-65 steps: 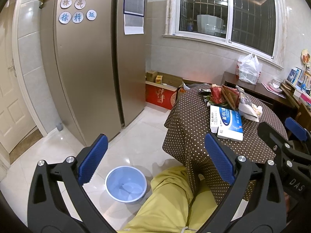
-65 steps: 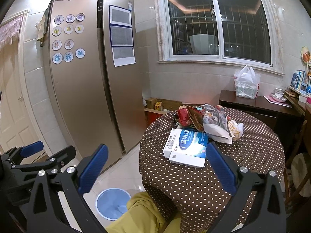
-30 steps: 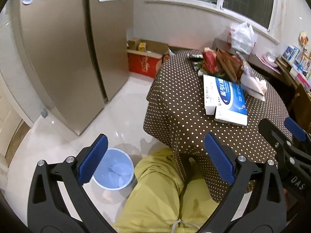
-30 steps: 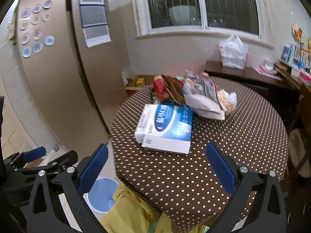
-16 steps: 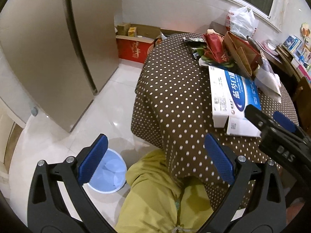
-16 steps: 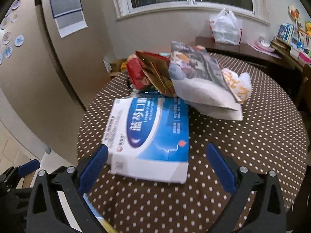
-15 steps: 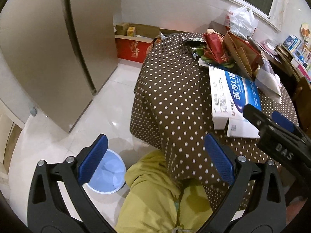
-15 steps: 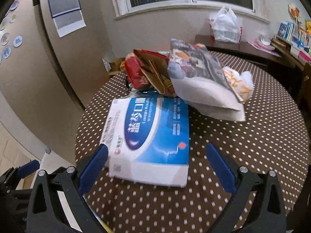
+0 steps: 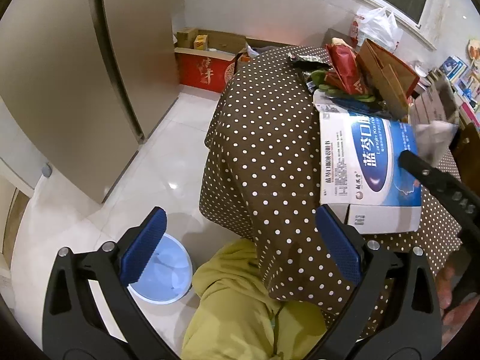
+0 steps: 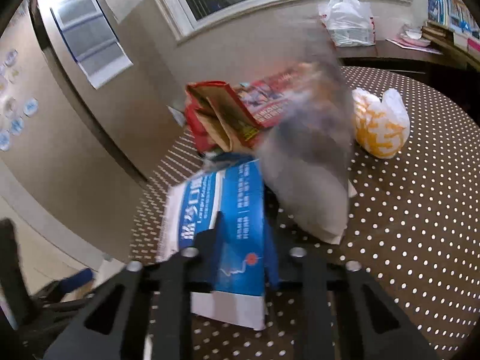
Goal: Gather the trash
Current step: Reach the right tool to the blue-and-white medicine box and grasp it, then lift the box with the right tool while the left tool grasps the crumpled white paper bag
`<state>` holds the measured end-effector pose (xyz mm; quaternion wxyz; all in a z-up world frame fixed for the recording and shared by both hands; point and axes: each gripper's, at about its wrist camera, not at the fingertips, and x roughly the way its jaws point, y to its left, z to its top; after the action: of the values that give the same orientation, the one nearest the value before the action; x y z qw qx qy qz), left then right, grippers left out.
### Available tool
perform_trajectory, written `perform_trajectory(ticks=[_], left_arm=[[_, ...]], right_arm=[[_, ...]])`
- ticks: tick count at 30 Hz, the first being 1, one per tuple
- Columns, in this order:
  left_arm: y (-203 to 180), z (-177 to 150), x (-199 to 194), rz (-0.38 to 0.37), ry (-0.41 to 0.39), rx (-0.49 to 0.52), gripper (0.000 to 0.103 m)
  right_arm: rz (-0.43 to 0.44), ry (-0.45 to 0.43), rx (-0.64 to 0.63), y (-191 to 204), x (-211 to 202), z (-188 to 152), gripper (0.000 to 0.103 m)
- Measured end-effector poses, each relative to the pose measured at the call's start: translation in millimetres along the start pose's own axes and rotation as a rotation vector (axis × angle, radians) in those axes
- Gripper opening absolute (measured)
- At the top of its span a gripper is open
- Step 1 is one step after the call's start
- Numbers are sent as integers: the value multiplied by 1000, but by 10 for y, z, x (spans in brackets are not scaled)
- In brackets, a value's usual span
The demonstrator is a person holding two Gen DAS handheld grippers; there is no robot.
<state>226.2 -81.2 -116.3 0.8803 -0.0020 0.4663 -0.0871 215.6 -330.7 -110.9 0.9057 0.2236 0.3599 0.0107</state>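
- Round table (image 9: 270,138), draped in a brown cloth with white dots, the cloth hanging over the near edge
- Blue and white carton (image 9: 369,165) lying flat on the cloth near that edge
- Pile behind the carton: red packet (image 9: 343,66), brown paper bag (image 9: 387,75), green scraps (image 9: 324,82), a dark foil wrapper (image 9: 303,60)
- Grey pouch (image 10: 312,180) leaning on the carton; image blurred
- White and orange plastic bag (image 10: 381,123) on the cloth, apart from the pile
- White tiled floor (image 9: 150,174) carries a pale blue bin (image 9: 163,276) beside the table and a red box (image 9: 204,70) by the wall
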Motion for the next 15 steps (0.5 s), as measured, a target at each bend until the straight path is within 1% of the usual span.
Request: perform_trajectory(ticks=[1,3,8,11,15], left_arm=[[10,1,-7,-1,-2,-2,97],[22,-9,-46,-3,-8,-7,97],[72,-35,-197,-18,-36,-24,97],[81,-50,-304,-20,-63,-25,97],[89,-63,-414,-27,-88,-28,97]], right_arm=[[17,-8,4,9,-50,13,16],[25,-22,-3,58,-129,21,14],[62,-76,-54,307,-378,34,6],[57,-107,-91,425,-500,56,3],[37,-138,-117,498,-668,41,3]])
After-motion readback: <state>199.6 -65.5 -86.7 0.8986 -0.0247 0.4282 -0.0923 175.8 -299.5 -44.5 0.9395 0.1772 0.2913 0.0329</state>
